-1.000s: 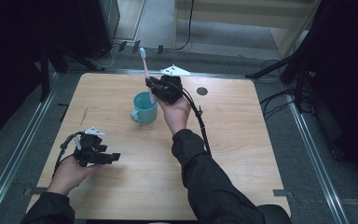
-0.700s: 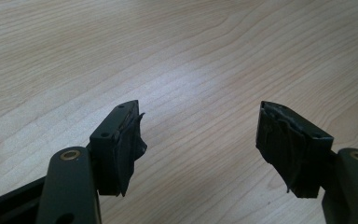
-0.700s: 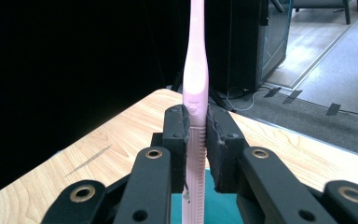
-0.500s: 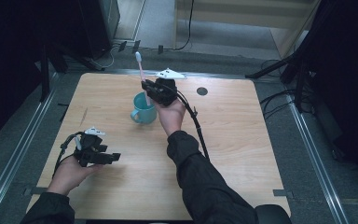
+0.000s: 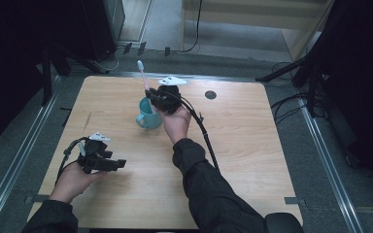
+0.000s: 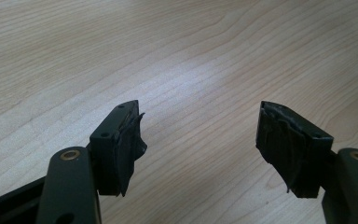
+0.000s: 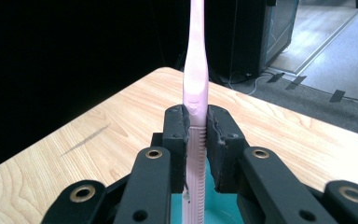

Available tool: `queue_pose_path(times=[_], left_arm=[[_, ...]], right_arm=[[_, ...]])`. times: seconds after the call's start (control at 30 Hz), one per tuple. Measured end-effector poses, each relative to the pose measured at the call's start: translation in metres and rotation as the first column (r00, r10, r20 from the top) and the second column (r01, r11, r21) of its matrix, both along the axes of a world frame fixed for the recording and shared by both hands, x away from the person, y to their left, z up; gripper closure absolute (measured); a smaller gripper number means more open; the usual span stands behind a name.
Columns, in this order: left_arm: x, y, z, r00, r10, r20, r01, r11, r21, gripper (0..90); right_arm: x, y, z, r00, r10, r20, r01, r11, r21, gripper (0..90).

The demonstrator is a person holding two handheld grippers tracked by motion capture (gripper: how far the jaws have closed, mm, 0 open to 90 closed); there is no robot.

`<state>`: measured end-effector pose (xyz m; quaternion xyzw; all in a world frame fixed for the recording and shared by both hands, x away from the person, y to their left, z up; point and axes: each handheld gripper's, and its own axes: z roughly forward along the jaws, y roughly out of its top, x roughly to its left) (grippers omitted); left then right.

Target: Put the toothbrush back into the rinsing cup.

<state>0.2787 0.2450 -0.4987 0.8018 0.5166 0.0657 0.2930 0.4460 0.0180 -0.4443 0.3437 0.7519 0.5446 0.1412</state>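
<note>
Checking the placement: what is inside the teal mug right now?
The pink toothbrush, clamped in the right gripper, stands over the teal mug; the gripper and hand cover the mug's inside.

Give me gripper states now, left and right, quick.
Left gripper: open, empty, over bare table.
Right gripper: closed on the pink toothbrush, held upright above the teal cup.

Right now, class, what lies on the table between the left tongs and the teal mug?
Nothing: in the high view, bare wooden table separates the left tongs from the teal mug.
</note>
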Motion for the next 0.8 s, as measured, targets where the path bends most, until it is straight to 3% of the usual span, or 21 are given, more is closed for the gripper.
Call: queue_pose_path(times=[0.27, 0.8], left_arm=[[0.000, 0.000, -0.001, 1.0000, 0.002, 0.000, -0.002, 1.0000, 0.000, 31.1], [0.000, 0.000, -0.001, 1.0000, 0.002, -0.002, -0.002, 1.0000, -0.002, 31.1]], right_arm=[[0.001, -0.003, -0.011, 0.9993, -0.015, -0.035, 0.015, 1.000, 0.001, 79.0], [0.003, 0.002, -0.024, 0.9965, -0.017, -0.082, 0.012, 0.998, -0.062, 78.9]])
